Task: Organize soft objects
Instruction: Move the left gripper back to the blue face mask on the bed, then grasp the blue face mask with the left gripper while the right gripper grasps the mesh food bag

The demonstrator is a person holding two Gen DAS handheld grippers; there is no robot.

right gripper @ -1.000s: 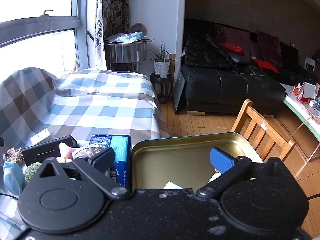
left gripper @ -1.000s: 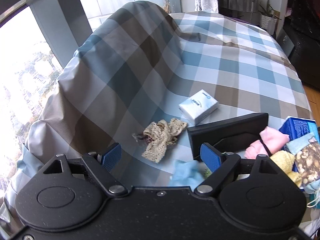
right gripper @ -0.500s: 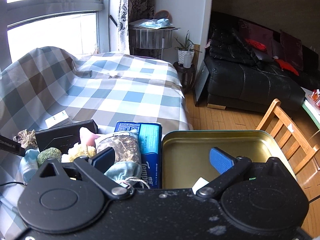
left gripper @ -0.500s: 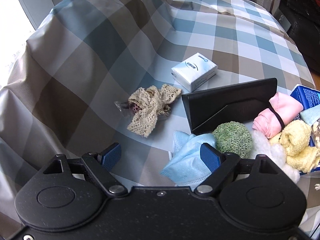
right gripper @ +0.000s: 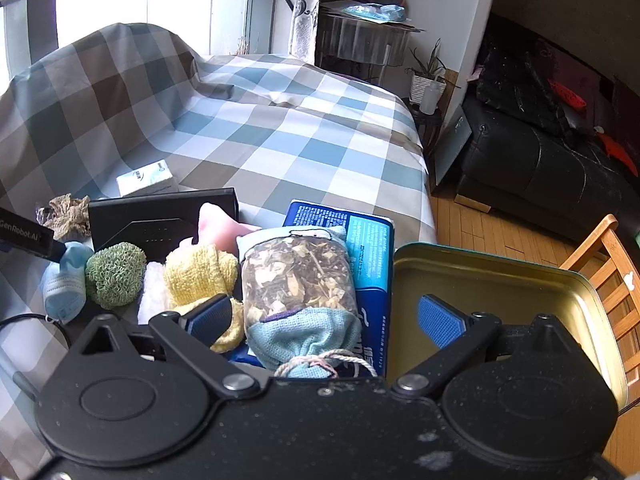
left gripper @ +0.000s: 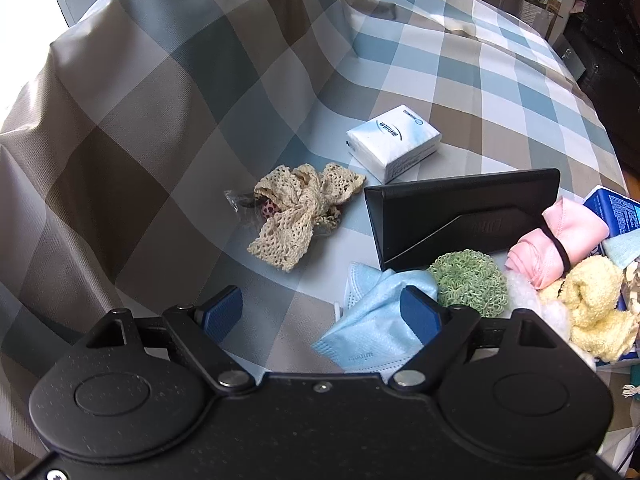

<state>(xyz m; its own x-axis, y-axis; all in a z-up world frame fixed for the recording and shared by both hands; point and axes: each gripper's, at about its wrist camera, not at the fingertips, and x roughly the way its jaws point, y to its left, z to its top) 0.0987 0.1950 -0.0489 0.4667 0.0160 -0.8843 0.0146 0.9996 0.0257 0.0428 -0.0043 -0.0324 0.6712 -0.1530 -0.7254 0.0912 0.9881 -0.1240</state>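
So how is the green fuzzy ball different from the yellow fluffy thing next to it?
The green ball is a round, knobbly knitted puff; the yellow cloth is terry towelling rolled and folded into a lumpy bundle. The green ball looks smaller and sits beside the blue face mask; the yellow cloth lies against the herb pouch. Both look soft and lie in the same heap.

Each camera looks steeply down along my tongs, close over the checked surface (left gripper: 460, 92); both views share the black case (left gripper: 460, 212) ahead.

One mask (left gripper: 372, 320), one scrubber (left gripper: 468, 284), one sachet (right gripper: 298, 280), perhaps two towels (left gripper: 592, 308).
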